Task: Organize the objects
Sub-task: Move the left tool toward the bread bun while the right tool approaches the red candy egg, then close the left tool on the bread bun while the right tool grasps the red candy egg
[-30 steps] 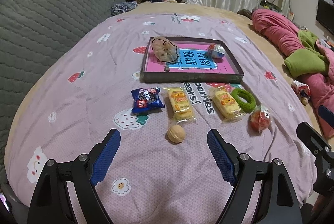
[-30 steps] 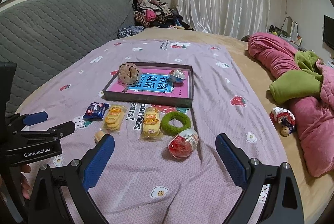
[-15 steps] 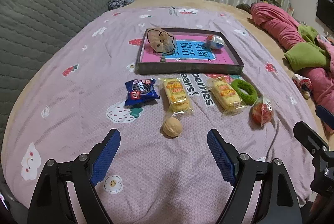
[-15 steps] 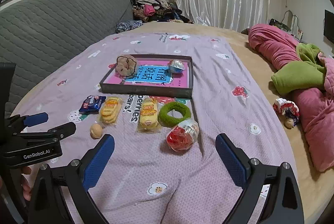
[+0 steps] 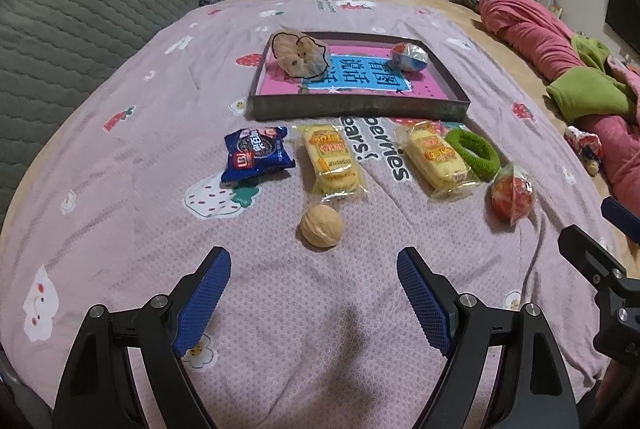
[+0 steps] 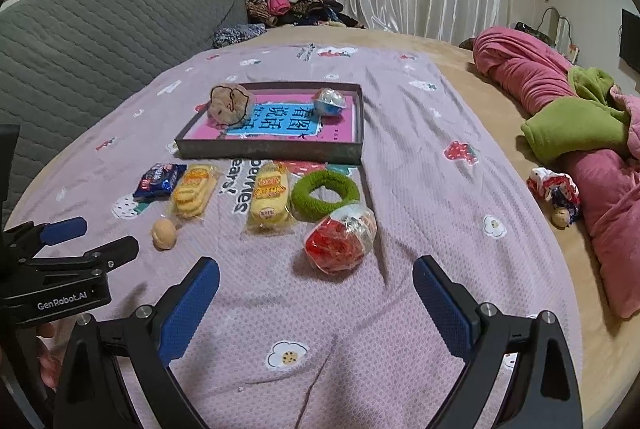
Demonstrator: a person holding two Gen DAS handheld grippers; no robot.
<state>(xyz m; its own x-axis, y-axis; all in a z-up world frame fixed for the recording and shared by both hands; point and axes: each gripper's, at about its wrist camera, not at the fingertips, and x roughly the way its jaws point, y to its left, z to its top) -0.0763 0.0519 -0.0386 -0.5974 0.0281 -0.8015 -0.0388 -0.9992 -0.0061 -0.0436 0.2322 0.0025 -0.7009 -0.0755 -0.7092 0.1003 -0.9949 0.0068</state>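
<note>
A dark tray (image 5: 352, 109) (image 6: 268, 149) on the bed holds a brown net-wrapped item (image 5: 298, 53) and a blue-white ball (image 5: 410, 56). In front lie a blue snack pack (image 5: 256, 155), two yellow cake packs (image 5: 332, 159) (image 5: 438, 157), a green ring (image 5: 474, 149), a red-filled bag (image 5: 512, 195) (image 6: 342, 243) and a walnut (image 5: 322, 227) (image 6: 164, 234). My left gripper (image 5: 314, 295) is open, just short of the walnut. My right gripper (image 6: 316, 303) is open, just short of the red bag.
A grey quilted headboard (image 5: 80, 13) stands on the left. Pink and green bedding (image 6: 568, 109) is piled on the right, with a small doll (image 6: 556, 195) beside it. Clothes are heaped at the far end by the curtains.
Both grippers have moved forward and lower toward the row of objects. The walnut and the red bag look closer. Both stay open.
</note>
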